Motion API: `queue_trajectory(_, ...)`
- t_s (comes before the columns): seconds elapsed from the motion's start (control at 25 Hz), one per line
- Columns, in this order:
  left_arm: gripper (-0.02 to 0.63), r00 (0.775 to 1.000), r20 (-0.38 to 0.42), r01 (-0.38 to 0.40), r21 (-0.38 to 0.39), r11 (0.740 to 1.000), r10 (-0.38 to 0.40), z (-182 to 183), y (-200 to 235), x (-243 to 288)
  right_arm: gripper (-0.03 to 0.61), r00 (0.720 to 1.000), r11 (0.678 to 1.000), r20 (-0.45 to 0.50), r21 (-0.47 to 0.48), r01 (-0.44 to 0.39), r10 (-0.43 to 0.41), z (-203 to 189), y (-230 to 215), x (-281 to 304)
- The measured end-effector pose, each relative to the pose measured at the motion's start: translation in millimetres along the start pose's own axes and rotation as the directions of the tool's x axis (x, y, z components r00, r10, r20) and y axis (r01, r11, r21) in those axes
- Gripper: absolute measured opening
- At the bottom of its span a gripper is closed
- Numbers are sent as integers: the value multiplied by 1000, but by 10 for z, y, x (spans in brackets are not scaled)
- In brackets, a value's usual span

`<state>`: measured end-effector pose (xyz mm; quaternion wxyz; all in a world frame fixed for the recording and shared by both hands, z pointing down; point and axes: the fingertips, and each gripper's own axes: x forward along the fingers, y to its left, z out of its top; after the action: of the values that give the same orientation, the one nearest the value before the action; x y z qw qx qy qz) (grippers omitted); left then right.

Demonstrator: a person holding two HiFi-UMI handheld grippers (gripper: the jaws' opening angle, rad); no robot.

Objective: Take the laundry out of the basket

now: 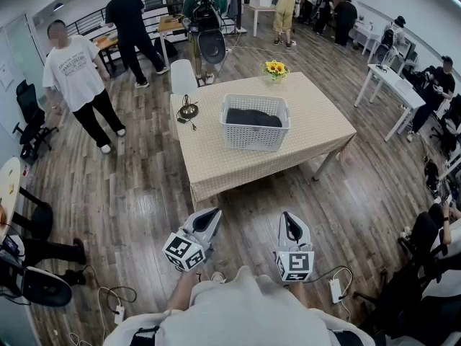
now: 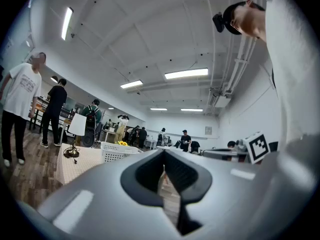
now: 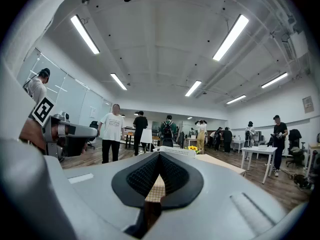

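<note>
A white slatted laundry basket (image 1: 256, 123) stands on the middle of the table (image 1: 216, 164), which has a checked cloth. Dark laundry (image 1: 253, 117) lies inside it. Both grippers hover over the floor close to my body, short of the table's front edge. My left gripper (image 1: 211, 213) is shut with nothing between its jaws, and so is my right gripper (image 1: 289, 218). In the left gripper view the closed jaws (image 2: 163, 168) point toward the basket (image 2: 118, 151). The right gripper view shows shut jaws (image 3: 159, 173) aimed at the basket (image 3: 178, 152).
Sunflowers (image 1: 274, 68) and a small dark lamp (image 1: 188, 111) sit on the table. A white chair (image 1: 183, 76) stands behind it. A person in a white shirt (image 1: 78, 78) stands at the left, others further back. A white desk (image 1: 392, 83) is right; cables (image 1: 108, 298) lie on the floor.
</note>
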<state>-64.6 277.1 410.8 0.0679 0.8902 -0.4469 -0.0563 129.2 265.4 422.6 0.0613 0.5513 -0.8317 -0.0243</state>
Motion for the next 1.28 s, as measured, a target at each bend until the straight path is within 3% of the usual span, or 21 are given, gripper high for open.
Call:
queue_trajectory(0.64,8,1000,10,5,5,1000,-5,38,-12,-36,-3,1000,1000,8,4,-4,4,3,75,-29)
queue_trajectory(0.88,8,1000,-3,-2,0,1000,2,-12,-76,4,-2,998,995,51,87,-50,45,-9,21,-81)
queue_trajectory(1.28,8,999,-1,-33,-13,999,33,-91,-290,186,-2,992,991,41,59,-120,117,-114,-155,-133)
